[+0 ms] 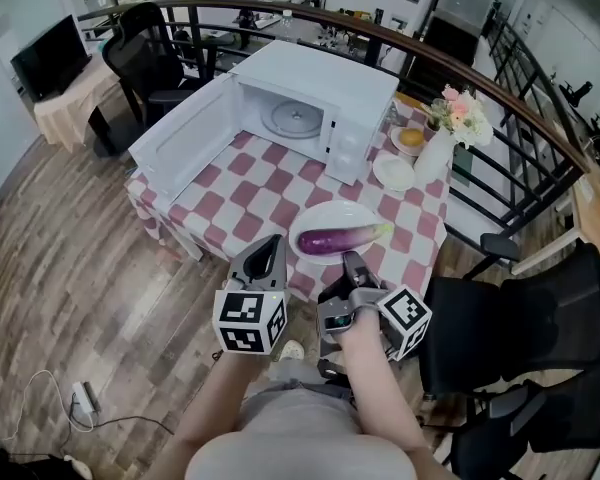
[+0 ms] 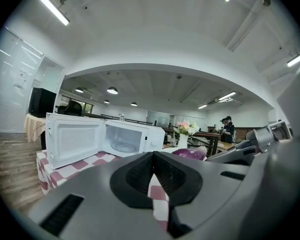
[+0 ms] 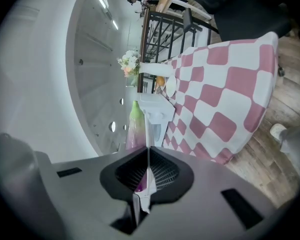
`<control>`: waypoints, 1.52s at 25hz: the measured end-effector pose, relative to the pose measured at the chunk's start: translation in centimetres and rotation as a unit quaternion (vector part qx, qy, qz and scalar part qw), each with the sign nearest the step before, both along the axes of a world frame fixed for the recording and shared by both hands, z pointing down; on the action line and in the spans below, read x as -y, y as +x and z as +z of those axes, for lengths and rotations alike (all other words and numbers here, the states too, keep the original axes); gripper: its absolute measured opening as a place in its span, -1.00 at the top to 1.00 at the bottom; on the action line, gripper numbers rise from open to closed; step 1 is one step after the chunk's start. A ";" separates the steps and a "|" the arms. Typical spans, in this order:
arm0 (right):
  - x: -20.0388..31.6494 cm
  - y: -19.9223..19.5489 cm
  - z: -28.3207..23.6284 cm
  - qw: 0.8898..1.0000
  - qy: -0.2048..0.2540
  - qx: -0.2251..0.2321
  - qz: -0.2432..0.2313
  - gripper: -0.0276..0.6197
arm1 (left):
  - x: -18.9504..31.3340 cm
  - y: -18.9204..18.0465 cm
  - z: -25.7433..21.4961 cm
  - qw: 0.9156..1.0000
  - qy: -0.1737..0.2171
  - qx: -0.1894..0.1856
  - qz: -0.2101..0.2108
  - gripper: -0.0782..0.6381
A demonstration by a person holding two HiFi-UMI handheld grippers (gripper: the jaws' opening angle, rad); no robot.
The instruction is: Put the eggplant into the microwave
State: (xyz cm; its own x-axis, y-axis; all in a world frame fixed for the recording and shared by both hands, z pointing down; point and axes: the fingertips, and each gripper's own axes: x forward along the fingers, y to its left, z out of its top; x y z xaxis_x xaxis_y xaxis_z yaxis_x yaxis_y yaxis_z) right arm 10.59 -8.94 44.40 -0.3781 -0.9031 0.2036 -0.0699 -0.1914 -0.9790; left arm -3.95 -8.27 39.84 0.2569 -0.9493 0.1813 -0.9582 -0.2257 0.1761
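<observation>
A purple eggplant [image 1: 342,238] with a green stem lies on a white plate [image 1: 330,211] near the front edge of the pink-checked table [image 1: 250,183]. Behind it stands a white microwave [image 1: 320,88] with its door [image 1: 185,138] swung wide open and its glass turntable [image 1: 295,118] bare. My left gripper [image 1: 272,243] hovers just short of the table edge, left of the plate, jaws shut and empty. To its right my right gripper [image 1: 351,260], rolled sideways, points at the eggplant [image 3: 135,126], shut on nothing. The left gripper view shows the microwave [image 2: 125,139] and eggplant [image 2: 190,153] ahead.
A vase of flowers [image 1: 440,138], a small plate with an orange item [image 1: 410,140] and an empty saucer [image 1: 393,173] sit at the table's right. Black office chairs [image 1: 520,318] stand at the right, a curved railing [image 1: 500,98] runs behind. The floor is wooden.
</observation>
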 end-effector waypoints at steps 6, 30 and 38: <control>3.7 -1.7 0.5 1.000 -0.008 0.011 -0.007 0.81 | 3.9 -1.3 -0.1 1.000 -0.004 0.008 0.003 0.77; 10.8 -6.7 1.7 0.999 -0.022 0.016 -0.034 0.81 | 10.5 -5.5 0.3 1.000 -0.008 0.019 -0.010 0.77; 13.4 -8.2 1.9 0.999 -0.026 0.016 -0.012 0.81 | 14.2 -7.2 0.4 1.000 -0.006 0.017 0.016 0.77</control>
State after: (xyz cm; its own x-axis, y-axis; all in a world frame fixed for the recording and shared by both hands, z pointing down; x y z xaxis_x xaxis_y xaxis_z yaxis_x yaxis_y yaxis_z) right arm 2.41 -22.35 46.33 -0.4073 -0.8818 0.2377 -0.0433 -0.2414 -0.9695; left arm -11.12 -22.48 40.19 0.2805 -0.9386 0.2011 -0.9559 -0.2542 0.1470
